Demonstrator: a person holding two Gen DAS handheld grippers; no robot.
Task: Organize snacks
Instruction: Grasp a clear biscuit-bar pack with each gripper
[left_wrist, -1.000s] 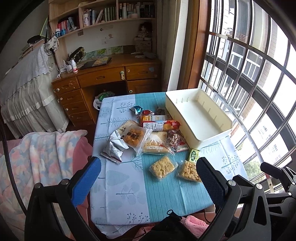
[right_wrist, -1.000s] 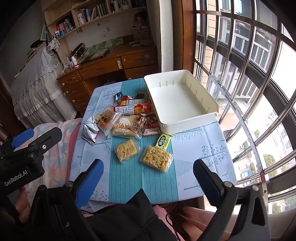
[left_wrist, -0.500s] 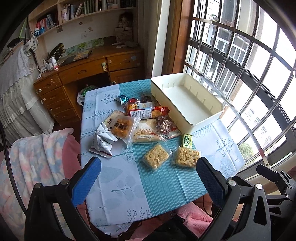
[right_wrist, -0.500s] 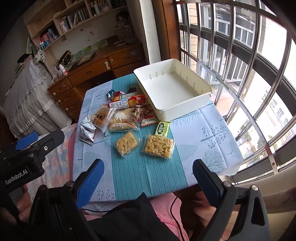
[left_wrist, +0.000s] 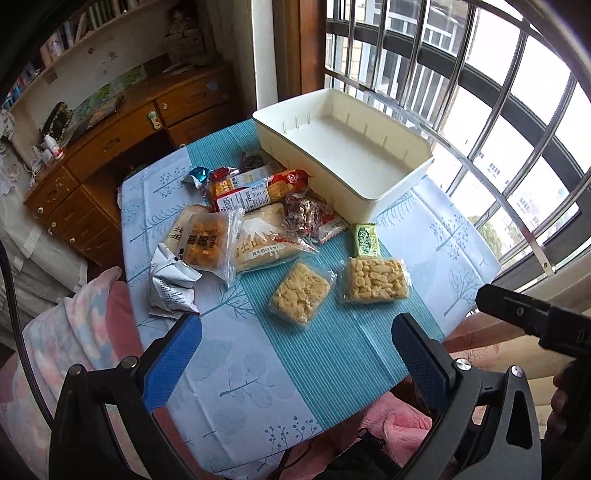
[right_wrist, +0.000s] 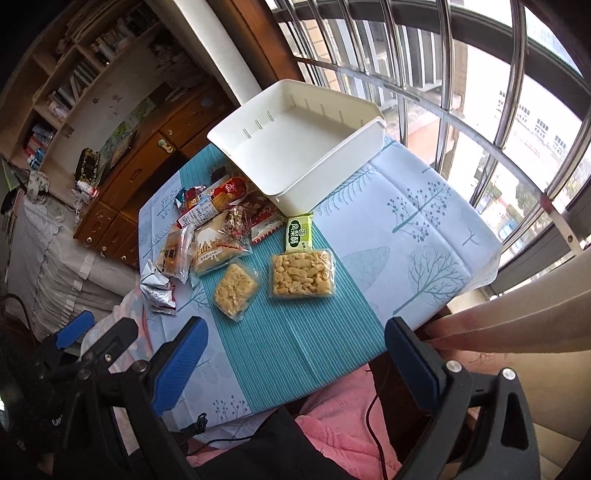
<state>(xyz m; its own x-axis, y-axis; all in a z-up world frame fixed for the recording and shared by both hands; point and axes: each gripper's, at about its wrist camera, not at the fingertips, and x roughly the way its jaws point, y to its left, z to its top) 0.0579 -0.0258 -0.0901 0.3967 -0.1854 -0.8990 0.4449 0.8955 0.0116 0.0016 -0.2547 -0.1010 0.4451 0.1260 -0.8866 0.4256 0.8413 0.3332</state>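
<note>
Left wrist view: left gripper (left_wrist: 295, 354) spread wide, empty, low in frame above table's near edge. Snack pile mid-frame; white bin (left_wrist: 388, 192) upper right, nothing in it. Square rice-puff packet (left_wrist: 300, 291) lies straight ahead, just above gap between jaws; peanut-brittle packet (left_wrist: 376, 280) beside it, right.

Right wrist view: right gripper (right_wrist: 295, 356) also spread, empty. Peanut-brittle packet (right_wrist: 303, 274) dead ahead, long axis across frame; green bar (right_wrist: 299, 232) beyond, pointing toward bin. Judgement: each gripper is lined up with its own packet; neither clearly nearer.

R gripper (right_wrist: 295, 354) jaws wide apart, holding nothing; snack packets (right_wrist: 236, 236) beside empty white bin (right_wrist: 317, 177).
</note>
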